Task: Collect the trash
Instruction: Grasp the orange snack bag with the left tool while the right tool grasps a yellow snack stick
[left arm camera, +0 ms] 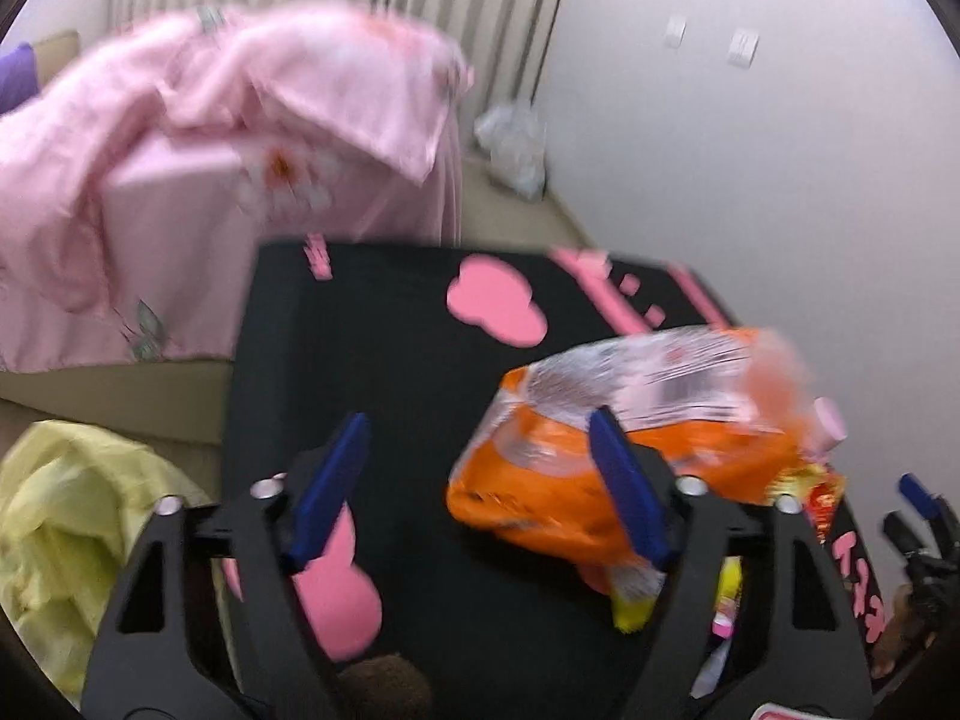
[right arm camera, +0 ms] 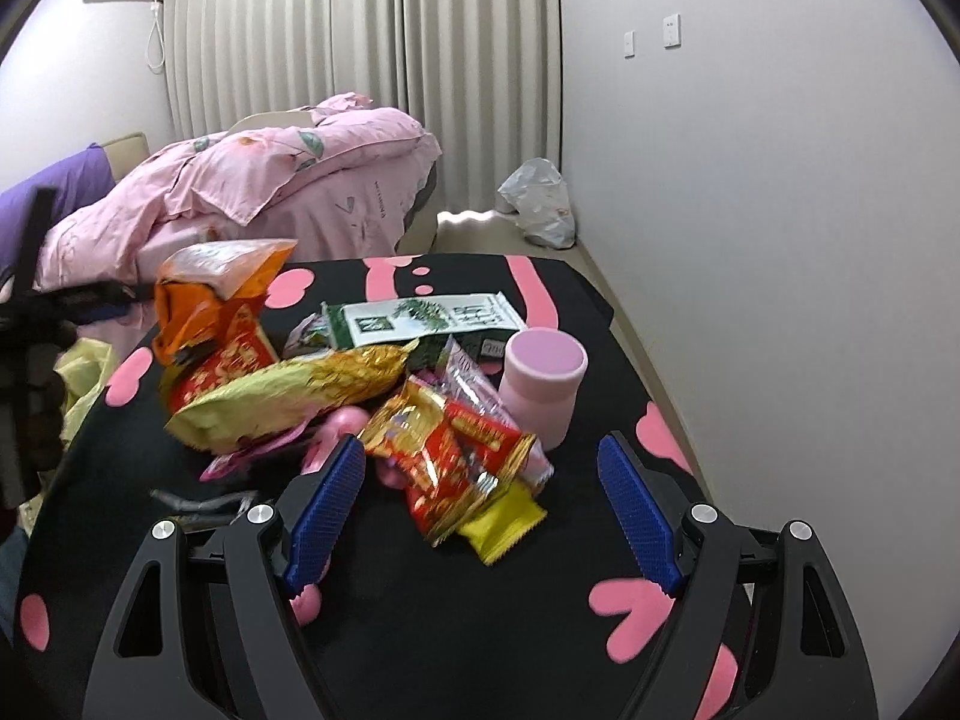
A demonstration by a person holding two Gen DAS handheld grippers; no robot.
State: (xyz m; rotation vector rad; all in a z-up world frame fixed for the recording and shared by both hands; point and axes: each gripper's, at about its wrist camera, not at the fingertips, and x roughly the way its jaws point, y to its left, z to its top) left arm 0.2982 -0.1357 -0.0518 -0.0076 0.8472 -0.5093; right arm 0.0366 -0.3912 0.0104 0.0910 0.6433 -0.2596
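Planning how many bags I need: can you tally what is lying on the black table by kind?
Snack wrappers and packets: 6, e.g. orange bag, gold packet, green-and-white packet, red packet
Pink cup: 1
Total: 7; the pile overlaps, so approximate.

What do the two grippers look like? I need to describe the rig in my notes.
Both look alike. The left gripper and right gripper each have two black angular linkage arms with triangular cutouts and silver round bolts at the joints. The fingers carry blue pads with a ribbed, knurled texture. No cables, markings or sleeves show.
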